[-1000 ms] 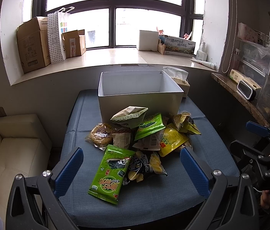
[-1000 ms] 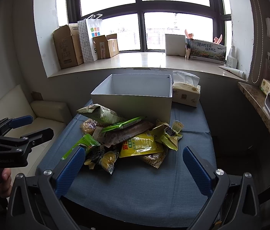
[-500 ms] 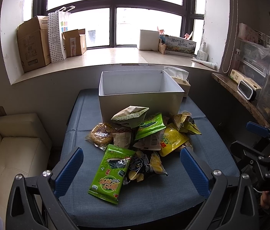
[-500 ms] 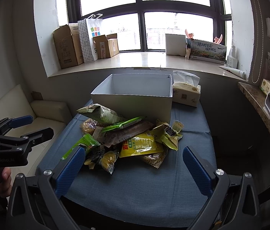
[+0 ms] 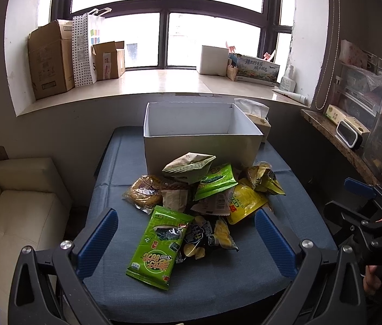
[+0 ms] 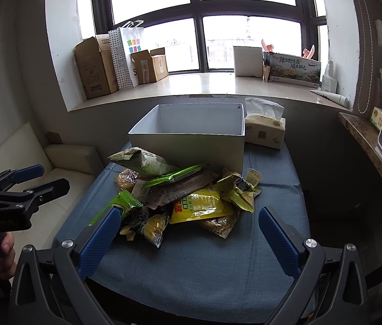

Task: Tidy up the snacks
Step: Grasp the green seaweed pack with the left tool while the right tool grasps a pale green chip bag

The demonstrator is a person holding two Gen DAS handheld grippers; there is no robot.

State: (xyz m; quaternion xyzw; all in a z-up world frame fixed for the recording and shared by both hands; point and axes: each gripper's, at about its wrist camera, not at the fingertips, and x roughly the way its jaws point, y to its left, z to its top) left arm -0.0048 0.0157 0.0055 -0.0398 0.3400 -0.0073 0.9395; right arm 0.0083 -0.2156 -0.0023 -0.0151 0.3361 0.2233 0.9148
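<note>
A pile of snack bags [image 5: 201, 197] lies on the blue table [image 5: 218, 279] in front of an open white box [image 5: 201, 143]. Nearest is a green seaweed bag [image 5: 159, 246], with a yellow bag [image 5: 245, 200] to its right. My left gripper [image 5: 186, 241] is open and empty, held short of the pile. My right gripper [image 6: 188, 237] is open and empty, held back over the near table edge. In the right wrist view the pile [image 6: 182, 192], the box [image 6: 191, 140] and the yellow bag [image 6: 199, 203] show, with the left gripper [image 6: 28, 178] at the far left.
A tissue box [image 6: 265, 132] stands right of the white box. A cream sofa [image 5: 15, 211] is left of the table. A windowsill behind holds cardboard boxes [image 5: 51, 59]. A shelf [image 5: 337, 138] runs along the right wall.
</note>
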